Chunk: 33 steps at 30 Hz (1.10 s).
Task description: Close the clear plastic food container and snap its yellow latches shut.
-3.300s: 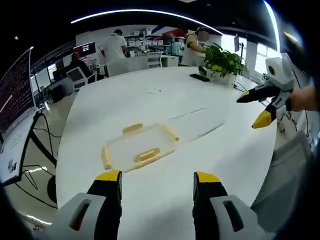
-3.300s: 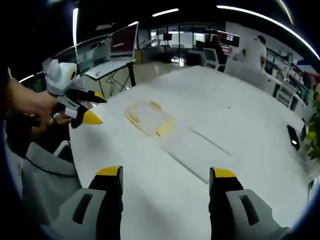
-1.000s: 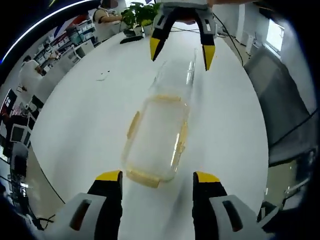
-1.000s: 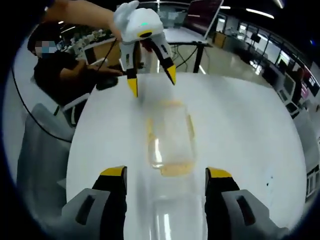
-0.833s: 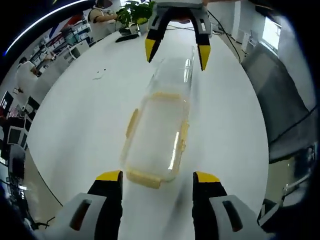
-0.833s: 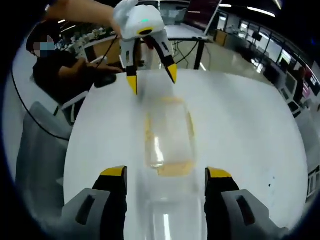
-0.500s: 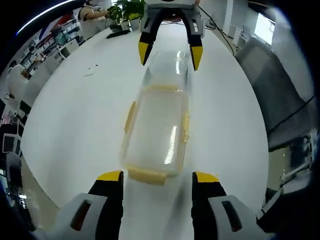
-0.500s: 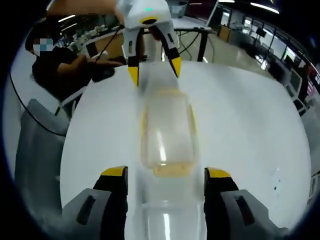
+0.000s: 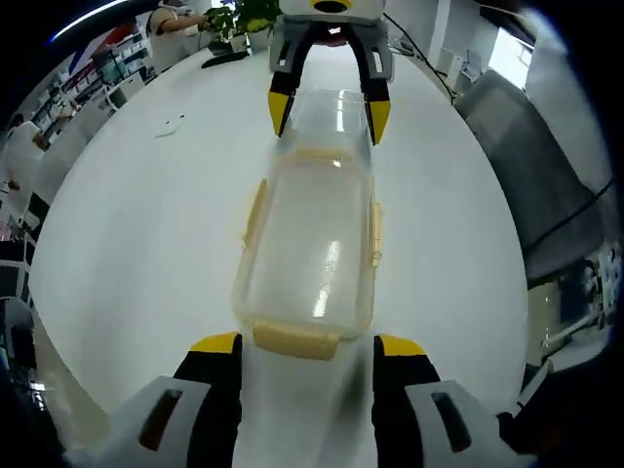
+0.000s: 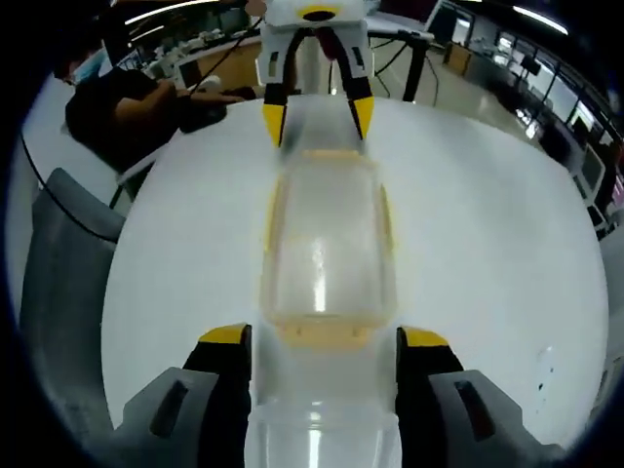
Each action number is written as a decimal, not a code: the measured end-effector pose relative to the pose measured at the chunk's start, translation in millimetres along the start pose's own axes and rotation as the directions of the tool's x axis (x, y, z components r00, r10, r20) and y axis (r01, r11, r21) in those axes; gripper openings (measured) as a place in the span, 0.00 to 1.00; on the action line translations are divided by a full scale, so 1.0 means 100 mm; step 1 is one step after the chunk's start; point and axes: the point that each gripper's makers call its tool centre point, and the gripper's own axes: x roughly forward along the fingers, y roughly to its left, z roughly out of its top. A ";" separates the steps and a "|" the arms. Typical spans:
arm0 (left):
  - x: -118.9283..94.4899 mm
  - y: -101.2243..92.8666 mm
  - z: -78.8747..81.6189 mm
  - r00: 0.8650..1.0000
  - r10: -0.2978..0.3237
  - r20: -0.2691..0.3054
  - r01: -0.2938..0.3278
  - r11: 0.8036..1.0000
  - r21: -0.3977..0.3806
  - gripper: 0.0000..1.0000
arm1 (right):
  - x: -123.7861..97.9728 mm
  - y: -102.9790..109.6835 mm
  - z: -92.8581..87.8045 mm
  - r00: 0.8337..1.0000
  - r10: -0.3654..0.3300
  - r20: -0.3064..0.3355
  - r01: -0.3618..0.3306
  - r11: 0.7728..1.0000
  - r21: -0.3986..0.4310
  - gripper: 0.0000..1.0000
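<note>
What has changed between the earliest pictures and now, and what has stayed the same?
Both grippers closed in from opposite ends: the left gripper and right gripper now straddle the clear plastic food container with yellow latches, jaws open, gripping nothing. The clear container part now sits between the right jaws. The container stayed on the white round table.

White round table point(image 9: 146, 224); potted plant point(image 9: 255, 14); grey chair point(image 10: 58, 283).

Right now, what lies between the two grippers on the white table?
The clear container with yellow latches lies lengthwise between the left gripper and the right gripper, as the left gripper view shows; the right gripper view shows the same from the opposite end.
</note>
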 end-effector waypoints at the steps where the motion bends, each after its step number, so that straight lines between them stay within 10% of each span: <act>1: 0.01 0.00 0.00 1.000 -0.001 0.002 0.001 1.000 0.002 0.48 | 0.01 0.00 0.00 1.000 0.000 0.000 0.000 1.000 -0.002 0.56; 33: 0.23 0.03 -0.13 0.999 -0.039 0.013 0.039 0.998 0.048 0.43 | 0.21 -0.07 -0.10 0.998 -0.008 -0.057 0.006 0.999 -0.034 0.50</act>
